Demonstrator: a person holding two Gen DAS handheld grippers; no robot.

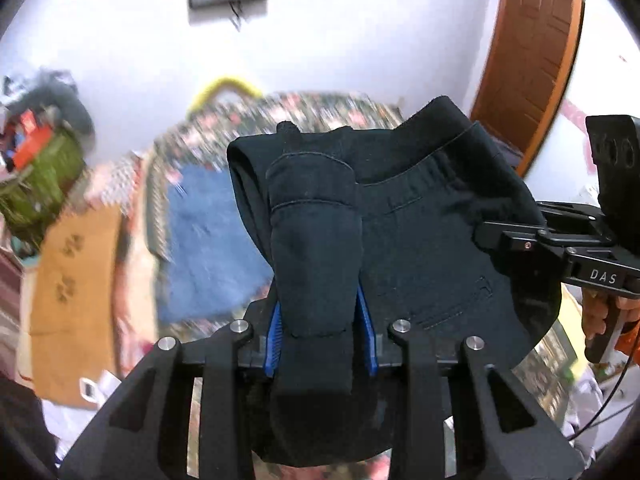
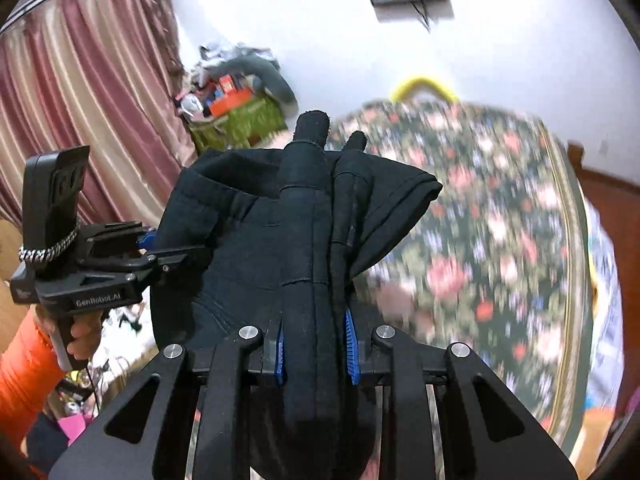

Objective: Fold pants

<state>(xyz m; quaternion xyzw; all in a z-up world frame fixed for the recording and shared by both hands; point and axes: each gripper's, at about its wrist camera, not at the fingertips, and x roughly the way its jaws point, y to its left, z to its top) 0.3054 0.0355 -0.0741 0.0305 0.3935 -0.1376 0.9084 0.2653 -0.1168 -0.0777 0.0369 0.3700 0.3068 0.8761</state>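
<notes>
Black pants (image 1: 420, 240) hang in the air between both grippers, waistband up, over a floral bed. My left gripper (image 1: 316, 240) is shut on a bunched fold of the pants; the cloth covers its fingertips. My right gripper (image 2: 320, 220) is shut on the other side of the pants (image 2: 240, 240), its tips also wrapped in cloth. The right gripper shows in the left wrist view (image 1: 492, 238), clamped on the fabric's right edge. The left gripper shows in the right wrist view (image 2: 176, 254), clamped on the left edge.
A floral bedspread (image 2: 480, 240) lies below. Folded blue (image 1: 212, 240) and orange (image 1: 76, 280) clothes lie on the bed. A green basket of clutter (image 1: 40, 176) stands by the wall. There is a wooden door (image 1: 528, 60) at right and curtains (image 2: 80, 100) at left.
</notes>
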